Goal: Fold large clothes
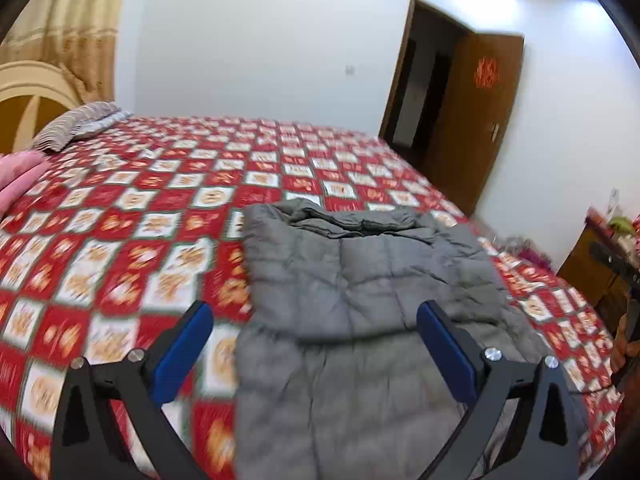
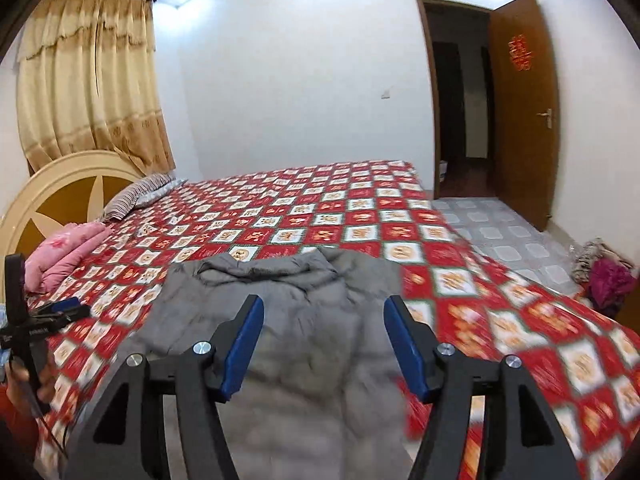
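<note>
Left wrist view: left tool gapes wide and empty above grey padded jacket on the bed; right tool likewise parted, empty.

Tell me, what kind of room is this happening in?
Most likely a home bedroom. A wide bed with a red patterned cover fills the middle, with a pillow by its rounded headboard. A grey padded jacket lies spread on the bed, and curtains hang behind.
</note>
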The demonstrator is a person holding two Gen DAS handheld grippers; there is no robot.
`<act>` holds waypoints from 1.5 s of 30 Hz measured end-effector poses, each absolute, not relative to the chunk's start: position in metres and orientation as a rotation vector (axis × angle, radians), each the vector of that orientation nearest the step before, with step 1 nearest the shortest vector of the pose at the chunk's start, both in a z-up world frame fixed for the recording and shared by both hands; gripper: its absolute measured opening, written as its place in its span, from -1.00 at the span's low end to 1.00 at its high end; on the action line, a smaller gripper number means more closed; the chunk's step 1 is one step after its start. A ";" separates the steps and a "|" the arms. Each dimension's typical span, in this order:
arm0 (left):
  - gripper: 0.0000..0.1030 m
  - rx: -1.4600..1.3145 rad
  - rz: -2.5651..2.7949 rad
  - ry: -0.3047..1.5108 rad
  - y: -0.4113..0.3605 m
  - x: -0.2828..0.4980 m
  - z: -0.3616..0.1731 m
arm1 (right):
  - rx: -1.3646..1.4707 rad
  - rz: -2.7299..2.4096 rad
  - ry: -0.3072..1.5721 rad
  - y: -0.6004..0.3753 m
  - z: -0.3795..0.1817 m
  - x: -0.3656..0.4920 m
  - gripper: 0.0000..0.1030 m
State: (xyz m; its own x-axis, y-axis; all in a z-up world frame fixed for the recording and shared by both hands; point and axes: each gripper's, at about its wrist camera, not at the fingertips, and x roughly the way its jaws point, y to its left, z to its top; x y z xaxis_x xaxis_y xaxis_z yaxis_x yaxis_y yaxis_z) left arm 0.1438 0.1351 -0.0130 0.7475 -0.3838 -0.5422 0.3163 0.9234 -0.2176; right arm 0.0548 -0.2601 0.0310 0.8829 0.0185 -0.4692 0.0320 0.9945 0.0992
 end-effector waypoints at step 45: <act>1.00 0.135 -0.484 0.722 0.230 -0.063 -0.029 | 0.229 -0.070 0.663 -0.288 0.039 -0.218 0.47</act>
